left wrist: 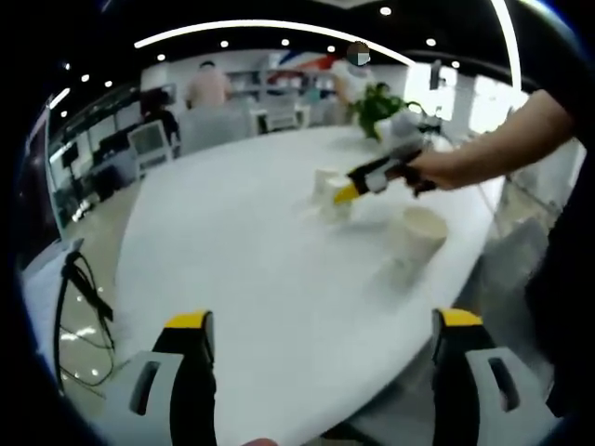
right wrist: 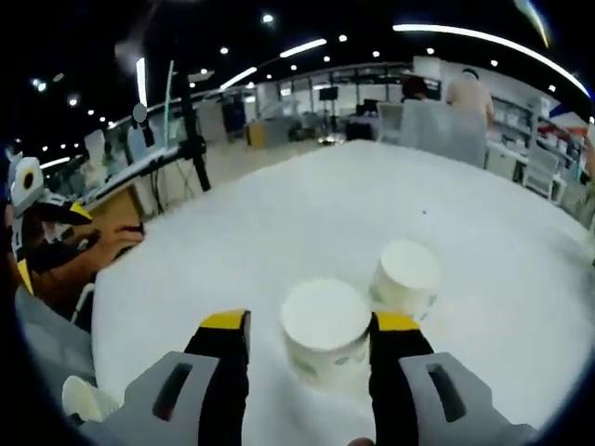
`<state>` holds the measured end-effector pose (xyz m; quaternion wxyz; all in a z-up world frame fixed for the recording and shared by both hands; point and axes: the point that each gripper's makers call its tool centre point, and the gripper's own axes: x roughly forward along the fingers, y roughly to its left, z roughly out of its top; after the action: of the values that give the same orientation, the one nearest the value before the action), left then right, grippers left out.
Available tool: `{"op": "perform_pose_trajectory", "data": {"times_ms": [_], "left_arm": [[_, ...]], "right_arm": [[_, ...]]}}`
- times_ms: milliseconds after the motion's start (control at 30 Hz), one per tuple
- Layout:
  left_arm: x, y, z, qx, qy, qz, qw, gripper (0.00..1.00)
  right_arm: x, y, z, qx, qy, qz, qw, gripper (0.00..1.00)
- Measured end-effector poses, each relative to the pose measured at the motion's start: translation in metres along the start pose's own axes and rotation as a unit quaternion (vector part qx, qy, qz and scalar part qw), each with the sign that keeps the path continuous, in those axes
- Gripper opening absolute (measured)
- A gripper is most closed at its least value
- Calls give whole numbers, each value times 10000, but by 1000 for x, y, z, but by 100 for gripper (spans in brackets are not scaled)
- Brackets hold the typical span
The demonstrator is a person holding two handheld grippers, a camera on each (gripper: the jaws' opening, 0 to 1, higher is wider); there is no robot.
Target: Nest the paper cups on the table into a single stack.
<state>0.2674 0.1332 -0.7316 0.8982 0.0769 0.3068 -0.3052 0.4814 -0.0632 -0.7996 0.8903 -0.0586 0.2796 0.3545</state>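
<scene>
Bench (left wrist: 251, 242): a large white oval top is carrying everything, with an office room lying behind it.
Plant (left wrist: 376, 104): green leaves are standing at the bench's far end.
Left tool (left wrist: 321, 348): its jaws are standing spread wide above bare bench, gripping nothing.
Right tool (right wrist: 310, 348): its yellow-tipped jaws are sitting spread on either side of the near cup (right wrist: 327, 336), which is resting upside down between them; in the left gripper view a hand is holding it at a pair of cups.
Second cup (right wrist: 406, 277): it is standing upside down just beside the near one.
Third cup (left wrist: 416, 234): it is sitting upright, apart.
Writing: none is reading clearly on any cup.
</scene>
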Motion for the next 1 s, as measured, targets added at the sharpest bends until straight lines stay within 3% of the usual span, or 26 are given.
{"op": "perform_pose_trajectory", "data": {"times_ms": [167,667,1000], "left_arm": [[-3,2,0,-31,-24,38,10000,98],[-2,0,6,-41,-128,68,9999,98],[-3,-1,13,64,-182,69,9998,98]], "right_arm": [[3,1,-2,-55,15,34,10000,35],[-5,4,10,-35,-109,229,9997,34],[-39,1,33,26,-473,324,9984,33]]}}
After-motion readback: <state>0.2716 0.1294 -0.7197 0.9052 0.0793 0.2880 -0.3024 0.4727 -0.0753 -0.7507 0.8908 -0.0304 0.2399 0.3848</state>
